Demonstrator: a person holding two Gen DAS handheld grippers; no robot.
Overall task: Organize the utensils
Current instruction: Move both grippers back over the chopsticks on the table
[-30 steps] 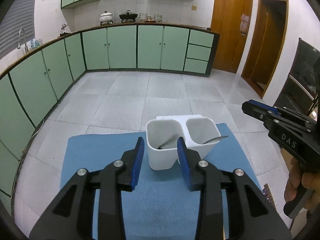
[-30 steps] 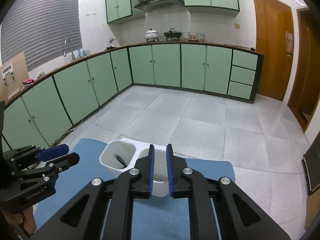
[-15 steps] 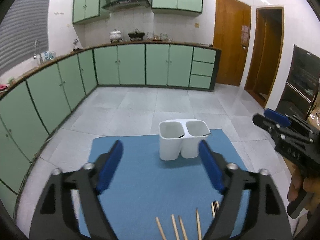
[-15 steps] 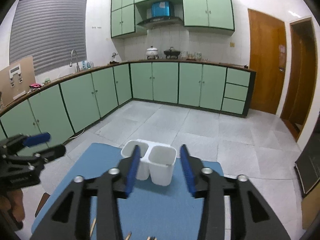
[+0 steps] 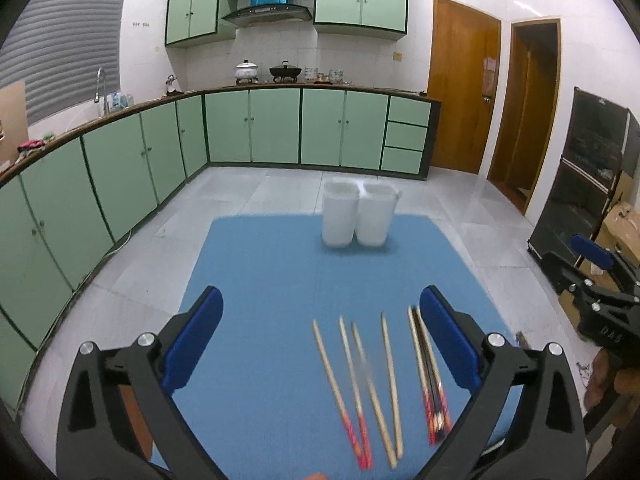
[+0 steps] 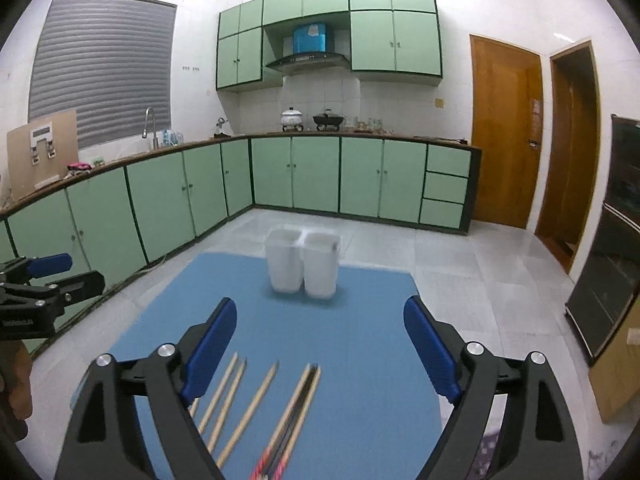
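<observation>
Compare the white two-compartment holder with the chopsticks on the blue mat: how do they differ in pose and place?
The white holder stands upright; the chopsticks lie flat. The holder sits at the mat's far end; the chopsticks lie at the near edge, by the open left gripper and right gripper. Both rest on the mat, ungripped.

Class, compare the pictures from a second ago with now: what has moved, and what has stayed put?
Both grippers drew back from the white holder and opened wide: left gripper, right gripper. Neither holds anything. Chopsticks have come into view on the blue mat. The holder stayed in place.
</observation>
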